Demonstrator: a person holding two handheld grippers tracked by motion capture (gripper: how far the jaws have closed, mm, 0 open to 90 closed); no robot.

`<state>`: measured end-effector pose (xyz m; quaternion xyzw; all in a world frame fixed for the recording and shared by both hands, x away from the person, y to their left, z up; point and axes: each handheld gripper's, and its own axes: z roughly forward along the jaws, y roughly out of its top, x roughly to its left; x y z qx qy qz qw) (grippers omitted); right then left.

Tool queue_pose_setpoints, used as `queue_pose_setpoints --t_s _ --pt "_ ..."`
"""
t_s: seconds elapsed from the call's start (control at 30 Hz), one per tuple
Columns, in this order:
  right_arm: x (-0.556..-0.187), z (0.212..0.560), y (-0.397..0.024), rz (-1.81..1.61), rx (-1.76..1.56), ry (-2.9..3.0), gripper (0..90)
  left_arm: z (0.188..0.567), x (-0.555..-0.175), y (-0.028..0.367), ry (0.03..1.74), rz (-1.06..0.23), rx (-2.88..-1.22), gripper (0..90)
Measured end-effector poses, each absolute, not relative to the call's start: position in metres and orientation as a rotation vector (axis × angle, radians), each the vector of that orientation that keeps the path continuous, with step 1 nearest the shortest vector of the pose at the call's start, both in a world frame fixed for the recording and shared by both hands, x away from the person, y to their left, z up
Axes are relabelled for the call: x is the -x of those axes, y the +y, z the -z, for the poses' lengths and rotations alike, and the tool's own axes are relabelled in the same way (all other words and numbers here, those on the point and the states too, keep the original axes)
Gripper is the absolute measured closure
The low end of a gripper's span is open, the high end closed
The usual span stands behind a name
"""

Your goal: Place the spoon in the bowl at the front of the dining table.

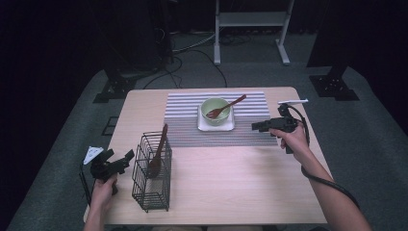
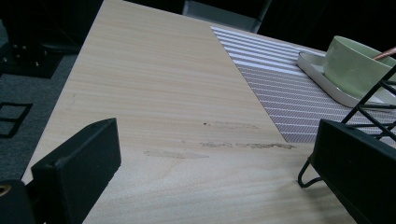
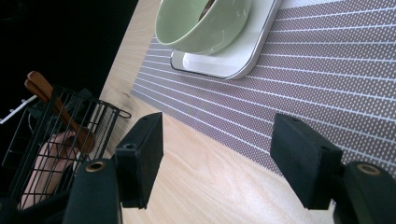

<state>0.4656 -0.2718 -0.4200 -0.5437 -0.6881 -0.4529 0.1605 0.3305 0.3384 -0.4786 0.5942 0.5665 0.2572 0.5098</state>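
The right tongs (image 1: pixel 256 127) stand wide open and empty beside the green bowl (image 1: pixel 215 111), where a wooden fork (image 1: pixel 225 108) leans. A careless reach could tip the bowl off its white tray (image 1: pixel 232 126). The left tongs (image 1: pixel 122 160) wait open near the wire basket (image 1: pixel 152 190).

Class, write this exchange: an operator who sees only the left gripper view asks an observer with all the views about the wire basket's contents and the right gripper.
Operator: What is in the wire basket?
Observer: A wooden spoon stands in the wire basket, handle leaning upward.
Operator: Where is the right gripper?
Observer: The right gripper is just right of the white tray and points at it, with its jaws open and nothing between them.
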Motion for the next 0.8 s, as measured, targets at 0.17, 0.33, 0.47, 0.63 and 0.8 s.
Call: queue_pose_setpoints --t_s 0.17,0.33,0.47,0.63,0.8 --pt "-0.459 0.422 -0.275 1.301 1.544 -1.96 33.3 0.479 -0.331 0.338 1.362 -0.622 -1.433 0.5" --pt "-0.452 0.427 -0.277 1.295 1.538 -1.958 33.2 0.479 -0.33 0.338 1.362 -0.622 -1.433 0.5" --pt "-0.447 0.429 -0.279 1.294 1.532 -1.961 33.2 0.478 -0.33 0.338 1.361 -0.623 -1.437 0.5" --pt "-0.44 0.431 -0.282 1.297 1.522 -1.958 33.2 0.478 -0.33 0.338 1.361 -0.624 -1.438 0.5" --pt "-0.432 0.433 -0.283 1.302 1.507 -1.96 33.2 0.478 -0.33 0.338 1.362 -0.623 -1.437 0.5"
